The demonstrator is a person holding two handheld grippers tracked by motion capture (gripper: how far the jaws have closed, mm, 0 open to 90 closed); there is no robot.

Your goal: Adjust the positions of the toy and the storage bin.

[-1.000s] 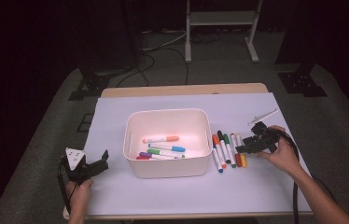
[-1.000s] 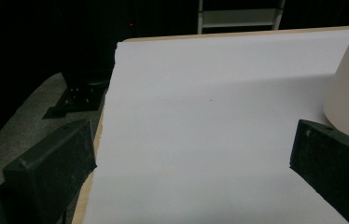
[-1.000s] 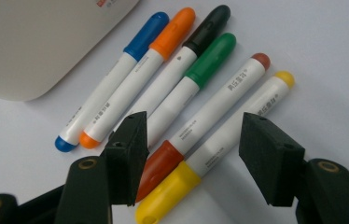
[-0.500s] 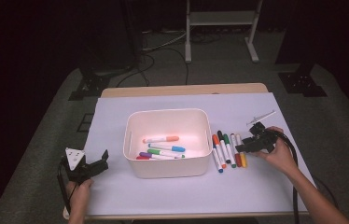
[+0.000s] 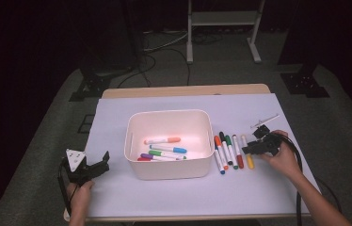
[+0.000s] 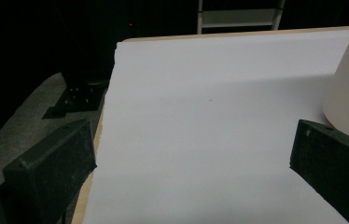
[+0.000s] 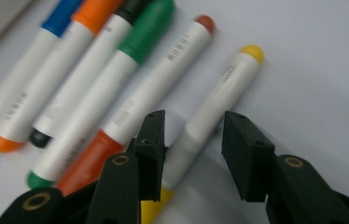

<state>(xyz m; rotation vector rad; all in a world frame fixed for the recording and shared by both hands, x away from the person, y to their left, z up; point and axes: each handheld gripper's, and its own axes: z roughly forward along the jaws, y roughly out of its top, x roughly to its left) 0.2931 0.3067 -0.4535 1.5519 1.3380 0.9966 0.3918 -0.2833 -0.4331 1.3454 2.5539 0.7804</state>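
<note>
R gripper (image 7: 193, 144) jaws just closing round yellow marker (image 7: 219, 100), not yet pinching, L gripper (image 5: 100, 163) open, empty.

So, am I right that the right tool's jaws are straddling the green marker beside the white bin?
Not quite: the right tool straddles the yellow marker, not the green one, as the right gripper view shows. Its jaws have just been closing, the marker between them, beside the white bin.

Yellow marker (image 7: 210, 107): white barrel, yellow cap at each end, small print along the barrel. Lies flat on the white surface (image 5: 259, 188), outermost of a row of markers to the right of the bin, just beside the red-capped one, roughly parallel to it. Cap on, intact.
</note>
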